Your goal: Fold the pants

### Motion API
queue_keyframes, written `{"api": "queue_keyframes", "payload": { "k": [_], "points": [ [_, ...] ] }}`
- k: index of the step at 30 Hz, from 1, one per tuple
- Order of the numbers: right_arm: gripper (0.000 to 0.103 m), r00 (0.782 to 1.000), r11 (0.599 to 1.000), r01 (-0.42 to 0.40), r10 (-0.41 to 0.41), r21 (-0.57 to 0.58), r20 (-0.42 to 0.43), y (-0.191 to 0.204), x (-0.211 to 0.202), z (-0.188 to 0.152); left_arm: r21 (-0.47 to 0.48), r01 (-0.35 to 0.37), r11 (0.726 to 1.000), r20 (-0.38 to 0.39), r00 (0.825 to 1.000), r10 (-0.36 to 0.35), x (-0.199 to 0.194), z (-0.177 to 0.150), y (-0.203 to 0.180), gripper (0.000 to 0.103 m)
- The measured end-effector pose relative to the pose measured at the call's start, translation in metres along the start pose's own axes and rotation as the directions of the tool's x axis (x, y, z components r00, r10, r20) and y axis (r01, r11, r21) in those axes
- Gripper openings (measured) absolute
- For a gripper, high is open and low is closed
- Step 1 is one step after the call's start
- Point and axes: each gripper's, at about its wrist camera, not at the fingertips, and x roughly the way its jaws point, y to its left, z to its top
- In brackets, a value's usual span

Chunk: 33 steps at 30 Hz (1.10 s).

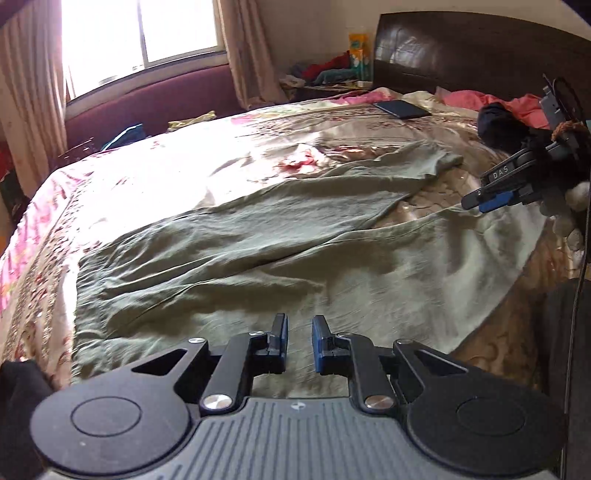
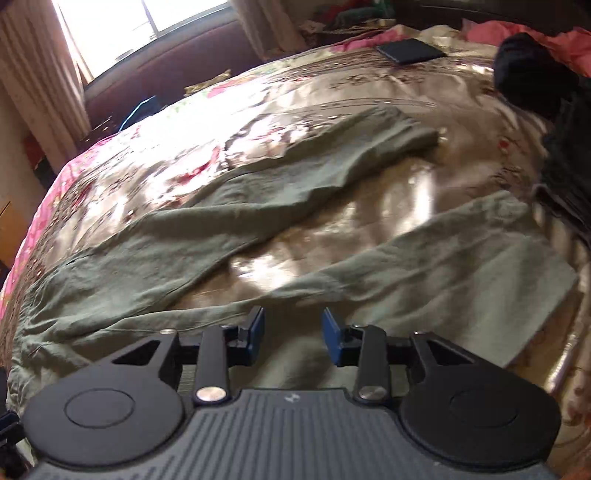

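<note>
Olive green pants (image 1: 221,236) lie spread flat on the flowered bedspread (image 1: 155,162), waist toward the left and the two legs splayed apart toward the right. My left gripper (image 1: 300,325) hovers over the lower leg near the crotch, its blue pads a small gap apart with nothing between them. My right gripper (image 1: 474,201) comes in from the right edge, above the bedspread between the two leg ends. In the right wrist view the right gripper (image 2: 293,317) stands open over the near leg of the pants (image 2: 424,266), empty.
A flat black device (image 1: 402,109) lies near the dark headboard (image 1: 461,44). A black garment (image 1: 498,125) and pink cloth (image 1: 517,101) sit at the bed's far right. A bright window (image 1: 140,33) and curtains are behind the bed. Something dark (image 1: 569,350) fills the right edge.
</note>
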Motion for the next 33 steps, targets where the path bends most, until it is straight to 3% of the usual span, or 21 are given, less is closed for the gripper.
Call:
{"api": "queue_keyframes", "payload": {
  "k": [2, 5, 10, 12, 13, 14, 15, 16, 20, 21, 23, 26, 30, 33],
  "points": [
    [0.04, 0.997, 0.989, 0.068, -0.073, 0.134, 0.032, -0.062, -0.013, 0.0, 0.031, 0.069, 0.997, -0.017, 0.998, -0.068, 0.019, 0.013, -0.028, 0.031],
    [0.042, 0.993, 0.949, 0.093, -0.112, 0.301, 0.048, -0.129, -0.02, -0.009, 0.099, 0.151, 0.984, -0.058, 0.988, -0.146, 0.044, 0.033, -0.079, 0.031],
    [0.043, 0.996, 0.888, -0.015, -0.025, 0.459, 0.081, -0.179, -0.002, -0.022, 0.2, 0.226, 0.954, -0.118, 0.972, -0.205, 0.062, 0.051, -0.133, 0.035],
    [0.044, 0.992, 0.886, -0.039, -0.019, 0.462, 0.121, -0.182, 0.001, -0.017, 0.218, 0.235, 0.947, -0.137, 0.968, -0.209, 0.068, 0.055, -0.143, 0.035],
    [0.039, 0.99, 0.886, -0.049, -0.018, 0.461, 0.139, -0.184, 0.001, -0.014, 0.224, 0.239, 0.945, -0.144, 0.967, -0.211, 0.069, 0.056, -0.146, 0.035],
    [0.033, 0.988, 0.889, -0.063, -0.009, 0.453, 0.155, -0.185, 0.001, -0.01, 0.229, 0.24, 0.943, -0.151, 0.966, -0.21, 0.073, 0.057, -0.15, 0.035],
    [0.014, 0.986, 0.891, -0.076, 0.001, 0.448, 0.166, -0.186, 0.002, -0.006, 0.232, 0.24, 0.943, -0.154, 0.966, -0.208, 0.077, 0.059, -0.152, 0.035],
    [0.006, 0.984, 0.891, -0.094, 0.015, 0.445, 0.177, -0.187, 0.002, 0.0, 0.233, 0.241, 0.942, -0.156, 0.965, -0.209, 0.08, 0.061, -0.155, 0.035],
    [0.006, 0.963, 0.904, -0.134, 0.024, 0.406, 0.267, -0.186, -0.008, 0.022, 0.227, 0.258, 0.939, -0.134, 0.963, -0.233, 0.097, 0.073, -0.165, 0.036],
    [0.007, 0.965, 0.914, -0.11, 0.004, 0.391, 0.262, -0.186, -0.009, 0.026, 0.225, 0.261, 0.939, -0.129, 0.963, -0.237, 0.101, 0.075, -0.167, 0.036],
    [0.011, 0.983, 0.934, -0.005, -0.061, 0.358, 0.173, -0.188, -0.001, 0.03, 0.225, 0.267, 0.937, -0.121, 0.962, -0.245, 0.111, 0.081, -0.173, 0.036],
    [0.012, 0.984, 0.949, 0.09, -0.132, 0.303, 0.121, -0.197, -0.003, 0.021, 0.243, 0.278, 0.929, -0.109, 0.96, -0.258, 0.116, 0.084, -0.178, 0.036],
    [0.034, 0.97, 0.965, 0.103, -0.151, 0.24, 0.189, -0.206, -0.022, 0.033, 0.253, 0.289, 0.923, -0.118, 0.956, -0.267, 0.122, 0.082, -0.179, 0.039],
    [0.038, 0.977, 0.989, 0.069, -0.094, 0.134, 0.193, -0.198, -0.012, 0.054, 0.224, 0.304, 0.926, -0.132, 0.951, -0.28, 0.127, 0.081, -0.177, 0.041]
  ]
}}
